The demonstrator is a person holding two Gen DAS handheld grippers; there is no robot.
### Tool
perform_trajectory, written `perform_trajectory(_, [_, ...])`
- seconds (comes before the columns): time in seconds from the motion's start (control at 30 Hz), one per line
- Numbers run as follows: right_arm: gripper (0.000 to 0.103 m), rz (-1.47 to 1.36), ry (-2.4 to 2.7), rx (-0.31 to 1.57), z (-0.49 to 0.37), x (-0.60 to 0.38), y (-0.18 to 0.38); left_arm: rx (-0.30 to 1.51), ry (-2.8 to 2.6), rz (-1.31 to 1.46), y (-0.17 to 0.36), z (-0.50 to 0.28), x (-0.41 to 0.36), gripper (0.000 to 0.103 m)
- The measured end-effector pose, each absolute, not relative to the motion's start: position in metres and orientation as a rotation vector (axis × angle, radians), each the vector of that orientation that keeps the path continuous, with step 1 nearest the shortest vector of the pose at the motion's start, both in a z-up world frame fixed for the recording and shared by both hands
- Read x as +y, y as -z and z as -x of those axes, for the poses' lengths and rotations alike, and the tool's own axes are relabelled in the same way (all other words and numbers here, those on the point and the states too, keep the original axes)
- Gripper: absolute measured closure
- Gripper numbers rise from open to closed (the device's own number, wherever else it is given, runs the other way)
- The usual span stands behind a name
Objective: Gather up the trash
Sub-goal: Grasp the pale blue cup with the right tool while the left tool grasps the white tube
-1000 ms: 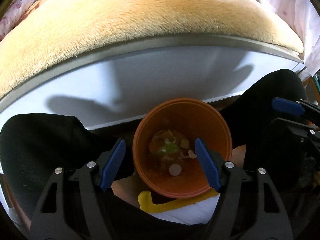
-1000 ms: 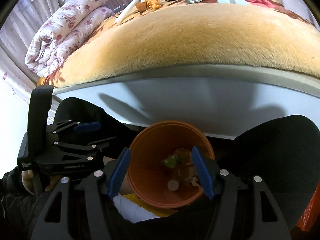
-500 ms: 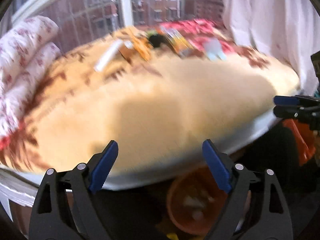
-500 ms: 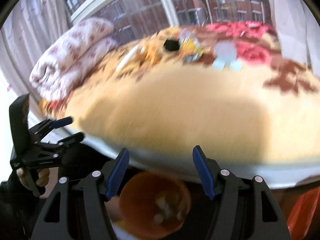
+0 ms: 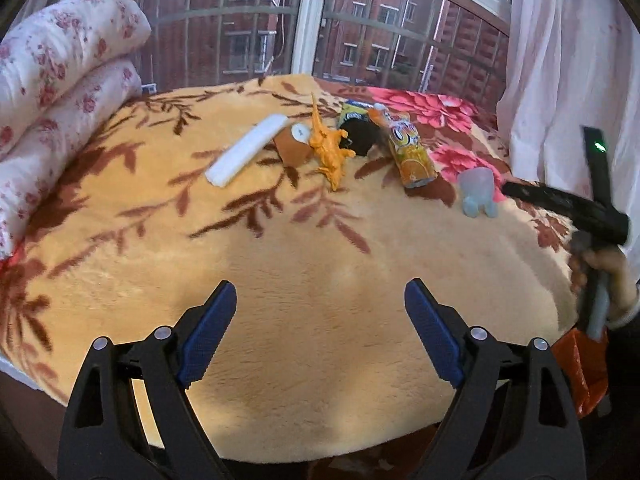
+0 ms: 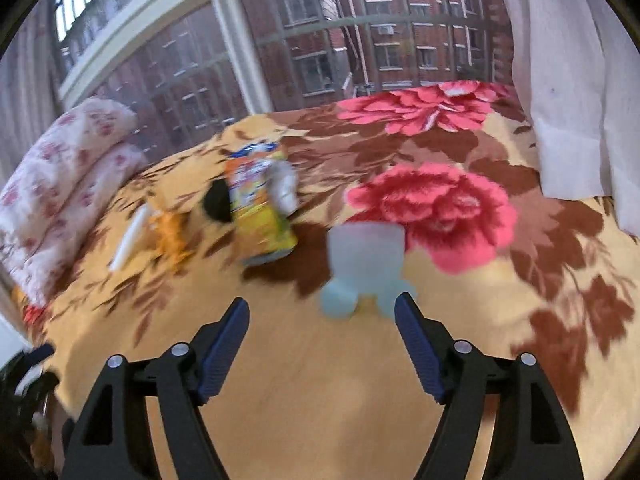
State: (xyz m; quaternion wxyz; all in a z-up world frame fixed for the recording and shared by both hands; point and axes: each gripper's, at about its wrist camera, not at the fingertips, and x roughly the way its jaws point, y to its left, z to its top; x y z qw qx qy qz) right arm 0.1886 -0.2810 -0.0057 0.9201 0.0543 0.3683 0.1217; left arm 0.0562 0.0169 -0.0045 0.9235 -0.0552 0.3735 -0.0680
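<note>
The pale blue cup (image 6: 366, 258) lies just beyond the wide-open, empty right gripper (image 6: 322, 344) at twelve o'clock, nearer it than the equally spread left gripper (image 5: 320, 334).

materials and finishes on the bed

the bed blanket (image 5: 312, 264) is plush, matt fleece. the rolled quilt (image 5: 52, 92) looks like soft printed cotton. the orange snack packet (image 5: 412, 152) is glossy foil. the pale blue cup (image 6: 366, 260) is frosted, translucent plastic. the white strip (image 5: 248, 150) seems foam-like. the claw pads (image 5: 434, 342) are ribbed blue rubber on matt black plastic.
</note>
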Motion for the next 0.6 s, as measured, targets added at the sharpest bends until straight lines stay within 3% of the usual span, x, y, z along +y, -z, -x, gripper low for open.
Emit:
perform_trajectory(0.33, [0.019,-0.199,-0.218,0.909,-0.275,-0.282,0.048,0.784,0.165,0.087,0.012,-0.072,0.010,0.019])
perform_trajectory(0.4, [0.041,-0.202,-0.223,0.944,-0.282,-0.277,0.055,0.787,0.165,0.082,0.013,-0.077,0.010,0.019])
perform_trajectory(0.6, [0.044,-0.237,-0.207,0.922,-0.276,-0.283,0.057,0.793,0.158,0.031,0.009,-0.109,0.018,0.019])
